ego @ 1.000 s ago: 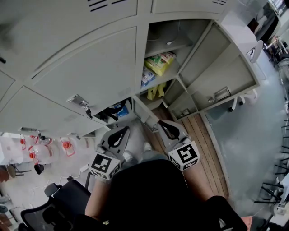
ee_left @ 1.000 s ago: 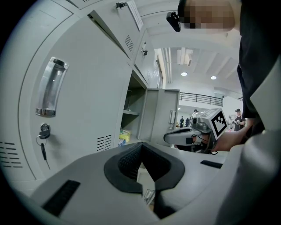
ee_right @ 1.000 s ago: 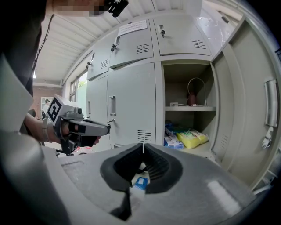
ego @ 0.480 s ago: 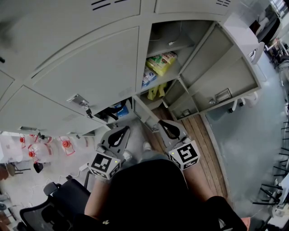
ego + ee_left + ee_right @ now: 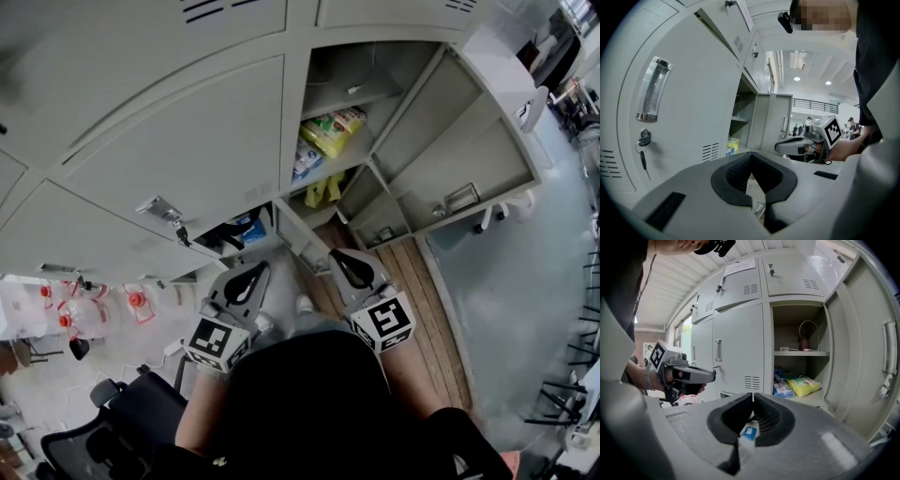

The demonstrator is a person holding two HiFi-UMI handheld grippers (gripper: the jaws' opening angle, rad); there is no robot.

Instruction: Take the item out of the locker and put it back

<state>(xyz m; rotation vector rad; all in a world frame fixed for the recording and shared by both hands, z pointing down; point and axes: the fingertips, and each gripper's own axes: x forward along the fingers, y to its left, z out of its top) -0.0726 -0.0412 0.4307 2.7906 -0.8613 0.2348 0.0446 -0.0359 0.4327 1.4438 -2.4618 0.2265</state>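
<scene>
The open locker [image 5: 375,103] holds a yellow packet [image 5: 334,129] and a blue packet [image 5: 307,157] on its middle shelf. In the right gripper view the yellow packet [image 5: 804,384] and the blue packet [image 5: 781,386] lie side by side under a shelf with a coiled cable [image 5: 808,333]. My left gripper [image 5: 251,272] and right gripper [image 5: 339,258] hang low in front of the person's body, short of the lockers, both shut with nothing between the jaws. The left gripper [image 5: 751,154] points at a closed door. The right gripper [image 5: 753,397] points toward the open locker.
The locker's door [image 5: 473,141] stands swung out to the right. Below it, a lower compartment shows something yellow [image 5: 323,190], and another holds a blue packet [image 5: 251,228]. A key [image 5: 643,140] hangs in a closed door. Water jugs [image 5: 84,314] and an office chair [image 5: 122,412] stand at left.
</scene>
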